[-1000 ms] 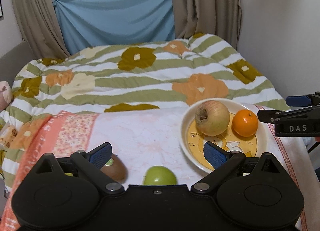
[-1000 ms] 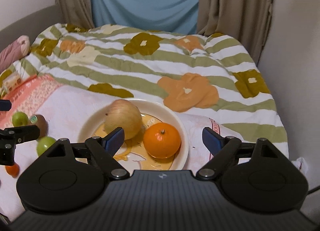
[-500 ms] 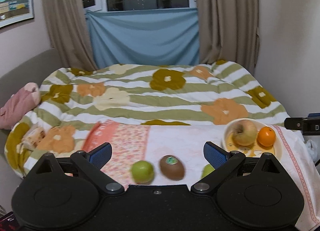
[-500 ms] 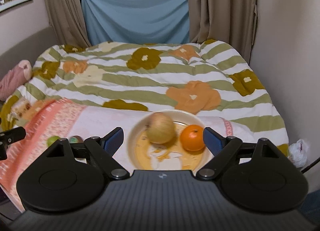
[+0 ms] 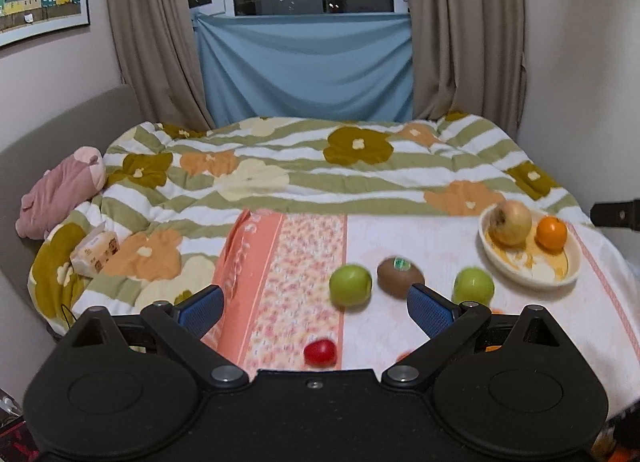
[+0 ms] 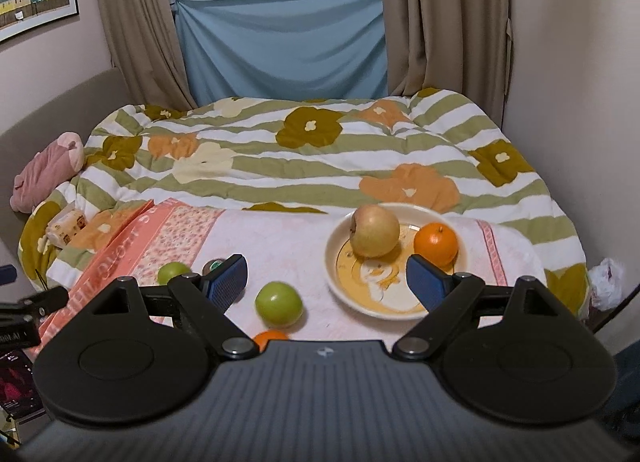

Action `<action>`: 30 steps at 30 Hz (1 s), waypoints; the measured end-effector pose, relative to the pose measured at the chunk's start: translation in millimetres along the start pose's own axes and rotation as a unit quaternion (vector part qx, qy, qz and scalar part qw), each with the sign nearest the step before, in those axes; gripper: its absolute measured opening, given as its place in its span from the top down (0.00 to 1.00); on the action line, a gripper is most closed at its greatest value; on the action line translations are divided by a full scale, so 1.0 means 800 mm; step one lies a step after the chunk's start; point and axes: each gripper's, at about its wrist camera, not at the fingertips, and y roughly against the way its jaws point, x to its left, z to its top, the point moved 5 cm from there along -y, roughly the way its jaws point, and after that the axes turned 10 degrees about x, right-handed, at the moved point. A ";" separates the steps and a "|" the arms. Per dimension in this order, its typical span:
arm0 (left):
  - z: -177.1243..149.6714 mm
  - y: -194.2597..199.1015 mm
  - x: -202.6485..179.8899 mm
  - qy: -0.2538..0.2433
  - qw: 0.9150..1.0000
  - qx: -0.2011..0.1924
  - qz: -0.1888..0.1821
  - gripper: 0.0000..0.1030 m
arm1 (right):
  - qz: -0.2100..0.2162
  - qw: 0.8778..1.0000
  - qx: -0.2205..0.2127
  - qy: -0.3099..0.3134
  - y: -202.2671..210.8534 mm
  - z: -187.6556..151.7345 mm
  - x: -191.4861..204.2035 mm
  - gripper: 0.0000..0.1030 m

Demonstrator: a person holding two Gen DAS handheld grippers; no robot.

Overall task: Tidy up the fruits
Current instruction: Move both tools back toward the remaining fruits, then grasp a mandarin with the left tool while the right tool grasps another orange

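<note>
A cream plate [image 6: 340, 278] on the pink towel [image 6: 276, 246] holds a yellowish apple [image 6: 375, 230] and an orange [image 6: 435, 243]; the same plate [image 5: 568, 258] shows at the right of the left wrist view. Loose on the towel lie two green apples [image 5: 350, 285] [image 5: 473, 286], a brown kiwi [image 5: 399, 272] and a small red fruit [image 5: 320, 351]. An orange fruit [image 6: 269, 338] peeks out by the right gripper's body. My left gripper [image 5: 316, 308] is open and empty, held back from the fruit. My right gripper [image 6: 326, 280] is open and empty, short of the plate.
The towel lies on a bed with a striped floral quilt [image 5: 304, 170]. A pink plush toy [image 5: 60, 190] and a tissue pack [image 5: 96, 250] lie at the left. The wall [image 6: 580, 62] runs close along the right; curtains [image 5: 460, 34] and a window stand behind.
Both grippers have pulled back and up from the plate, so more of the bed and loose fruit shows. Both stay open and empty.
</note>
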 end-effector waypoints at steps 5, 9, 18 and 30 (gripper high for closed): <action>-0.027 -0.011 0.012 -0.013 1.000 0.016 -0.009 0.03 | -0.005 1.000 0.010 -0.007 -0.007 -0.029 0.019 0.01; -0.048 -0.028 0.021 -0.018 0.999 0.032 -0.018 0.05 | -0.007 1.000 0.019 -0.010 -0.022 -0.055 0.029 0.01; -0.094 -0.085 0.022 -0.043 0.995 0.079 -0.032 0.24 | -0.008 0.998 0.059 0.000 -0.072 -0.106 0.054 0.01; -0.114 -0.131 0.022 -0.045 0.990 0.125 -0.039 0.49 | -0.005 0.996 0.088 0.003 -0.126 -0.123 0.064 0.03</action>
